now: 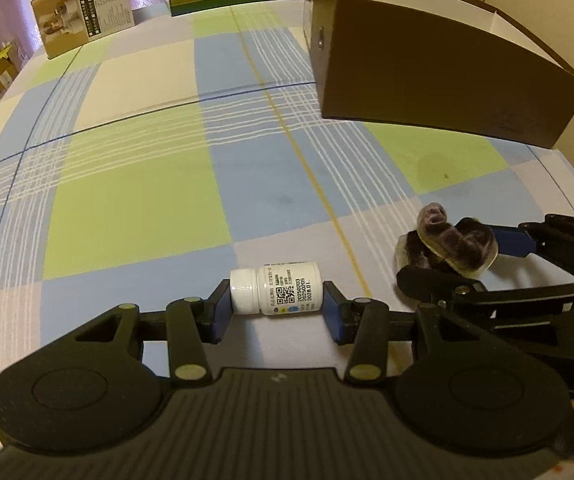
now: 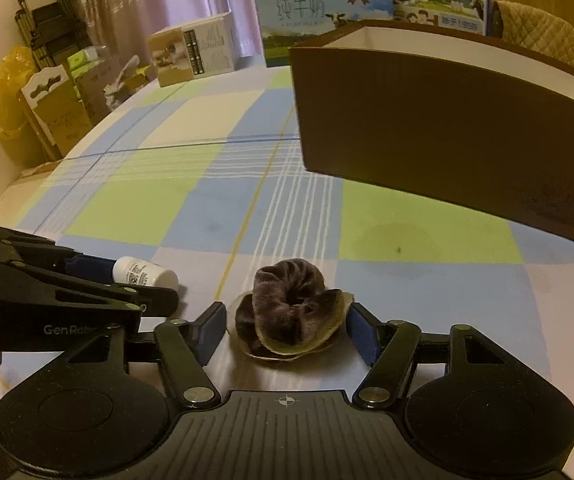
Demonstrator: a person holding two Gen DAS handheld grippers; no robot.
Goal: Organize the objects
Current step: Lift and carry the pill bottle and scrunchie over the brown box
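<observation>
A small white pill bottle (image 1: 275, 294) lies on its side on the checked tablecloth, cap to the left. My left gripper (image 1: 275, 297) is shut on the pill bottle, one blue pad on the cap and the other on the base. To its right rests a dark purple velvet scrunchie (image 2: 289, 308) with a sheer beige frill. My right gripper (image 2: 287, 322) is open around the scrunchie, its fingers (image 2: 211, 330) close on both sides, with a small gap on the left. The left wrist view shows the scrunchie (image 1: 449, 240) between the right fingers. The bottle (image 2: 145, 274) peeks from behind the left gripper.
A large open brown box (image 1: 427, 72) (image 2: 427, 128) with a white inside stands on the table ahead, to the right. Milk cartons (image 2: 319, 16) and a small beige carton (image 1: 83, 14) line the far edge. Bags and boxes (image 2: 47, 112) crowd the floor at left.
</observation>
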